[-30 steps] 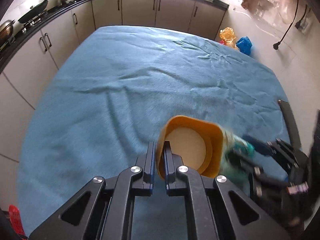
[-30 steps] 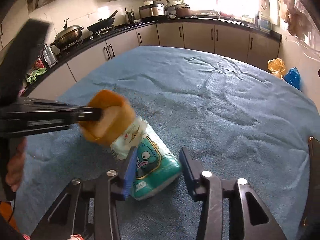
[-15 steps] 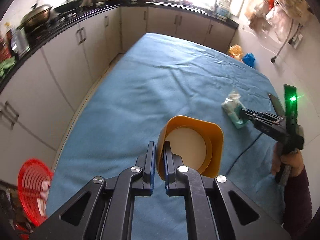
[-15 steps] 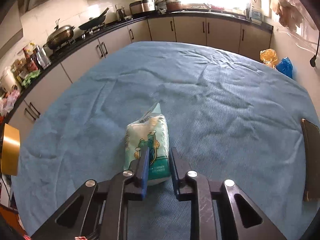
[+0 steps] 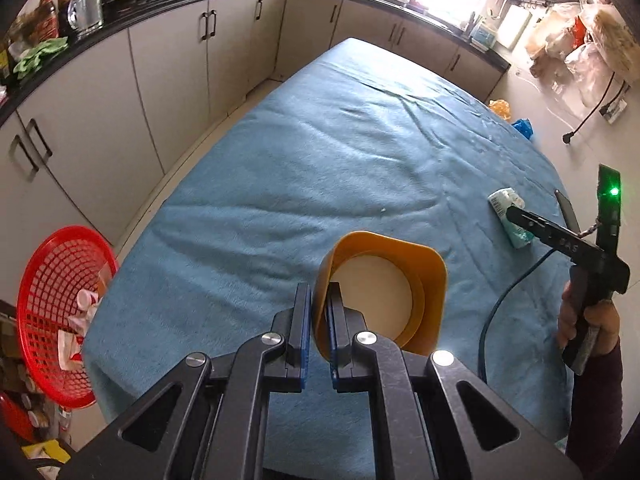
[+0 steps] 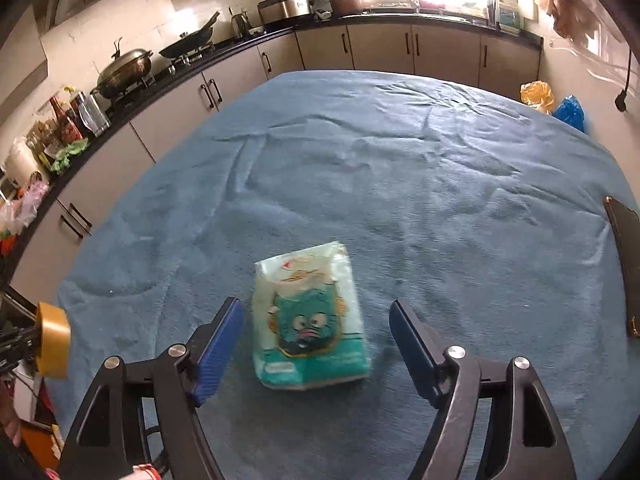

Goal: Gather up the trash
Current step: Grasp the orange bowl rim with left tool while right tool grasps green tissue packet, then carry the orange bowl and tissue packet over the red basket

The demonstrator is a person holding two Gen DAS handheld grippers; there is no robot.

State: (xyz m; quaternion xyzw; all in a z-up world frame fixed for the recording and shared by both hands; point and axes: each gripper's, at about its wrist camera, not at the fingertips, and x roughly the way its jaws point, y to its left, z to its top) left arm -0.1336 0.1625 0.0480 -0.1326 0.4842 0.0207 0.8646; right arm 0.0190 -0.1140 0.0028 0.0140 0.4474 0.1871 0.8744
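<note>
My left gripper [image 5: 318, 312] is shut on the rim of an orange paper cup [image 5: 384, 292], held over the near edge of the blue-covered table [image 5: 320, 160]. The same cup [image 6: 52, 340] shows at the far left of the right wrist view. A green tissue pack with a cartoon face [image 6: 310, 320] lies flat on the cloth between the fingers of my right gripper [image 6: 316, 330], whose jaws are opening; the pads stand clear of the pack. In the left wrist view the pack [image 5: 510, 216] lies at the table's right side, with the right gripper over it.
A red mesh basket [image 5: 52, 320] with wrappers in it stands below the table's left corner. Kitchen cabinets [image 5: 168, 60] run along the left and far sides. A dark chair back [image 6: 624, 248] rises at the table's right edge. Yellow and blue bags [image 6: 554, 100] lie on the floor.
My left gripper carried the cup leftward, away from the pack, and the red basket came into view. My right gripper set the pack down and spread its jaws off it.
</note>
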